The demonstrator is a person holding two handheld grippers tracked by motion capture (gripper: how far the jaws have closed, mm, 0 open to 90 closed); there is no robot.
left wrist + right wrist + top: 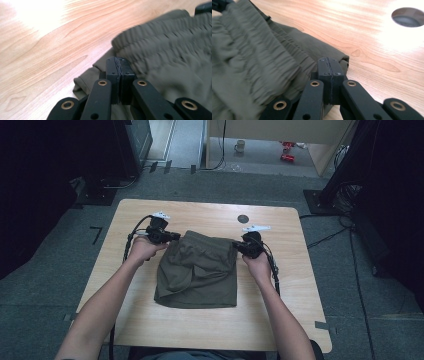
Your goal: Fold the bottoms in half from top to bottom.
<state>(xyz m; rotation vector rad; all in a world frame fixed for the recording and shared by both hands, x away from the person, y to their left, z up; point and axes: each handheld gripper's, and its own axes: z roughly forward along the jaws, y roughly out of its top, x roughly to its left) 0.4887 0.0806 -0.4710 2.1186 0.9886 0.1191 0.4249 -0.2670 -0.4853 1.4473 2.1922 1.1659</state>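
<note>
A pair of olive-green shorts (200, 270) lies crumpled on the wooden table (135, 315), its elastic waistband at the far side. My left gripper (175, 236) is at the waistband's left corner and my right gripper (236, 245) at its right corner, with the band stretched between them. In the left gripper view the jaws (117, 60) are pressed together at the edge of the shorts (170, 57). The right gripper view shows its jaws (329, 60) likewise together, pinching the corner of the shorts (249, 57). The fabric between the pads is hidden.
A round cable hole (243, 218) sits in the table behind the shorts, near the right gripper (408, 17). Bare wood surrounds the shorts on all sides. Dark equipment stands flank the table on the floor; a mug (240, 146) and a red object (287, 156) lie far behind.
</note>
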